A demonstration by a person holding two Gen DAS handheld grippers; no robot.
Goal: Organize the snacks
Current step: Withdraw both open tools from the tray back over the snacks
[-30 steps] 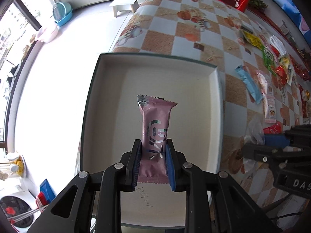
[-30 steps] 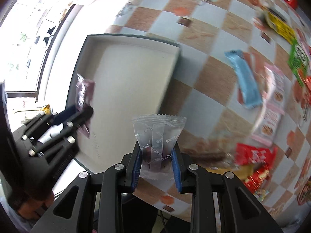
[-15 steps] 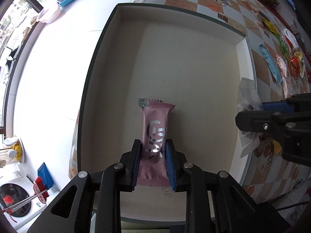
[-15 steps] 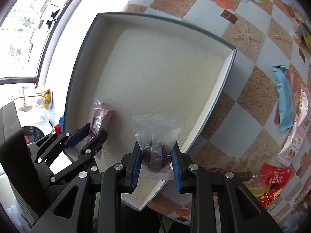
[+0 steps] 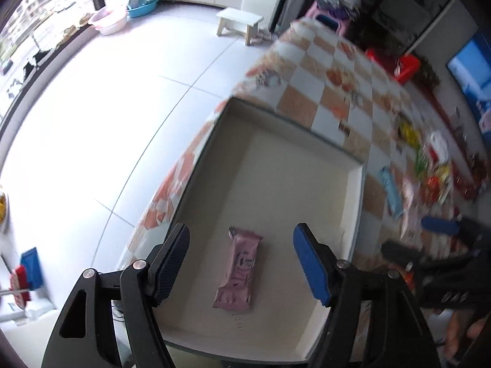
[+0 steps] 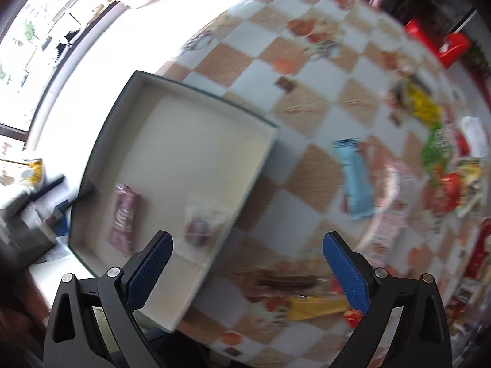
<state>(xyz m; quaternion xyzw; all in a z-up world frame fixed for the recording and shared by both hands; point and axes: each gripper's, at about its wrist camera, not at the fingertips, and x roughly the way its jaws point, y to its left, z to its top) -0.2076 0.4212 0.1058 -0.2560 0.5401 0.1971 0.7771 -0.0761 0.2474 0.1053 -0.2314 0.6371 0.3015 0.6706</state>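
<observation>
A pink snack bar (image 5: 237, 273) lies flat on the floor of the shallow cream box (image 5: 357, 202), near its front edge. My left gripper (image 5: 241, 257) hangs above it, jaws opening, pads clear of the wrapper. From the right wrist the same pink bar (image 6: 124, 217) and a clear-wrapped dark sweet (image 6: 199, 228) lie side by side in the box (image 6: 270, 141). My right gripper (image 6: 245, 260) is above the box's right wall, jaws opening wide, nothing between them. The left gripper's fingers (image 6: 66, 204) show blurred at the box's left wall.
The checked tablecloth (image 6: 307, 98) holds several loose snacks to the right: a blue packet (image 6: 354, 178), green, yellow and red packs (image 6: 435, 150), a yellow and red pack (image 6: 310, 303) near the front. The box sits at the table's left edge, with white floor (image 5: 107, 107) beyond.
Both grippers have opened. The pink bar and the clear-wrapped sweet dropped out of them and now lie in the box. Both hands have risen and pulled back; the views are blurred.
</observation>
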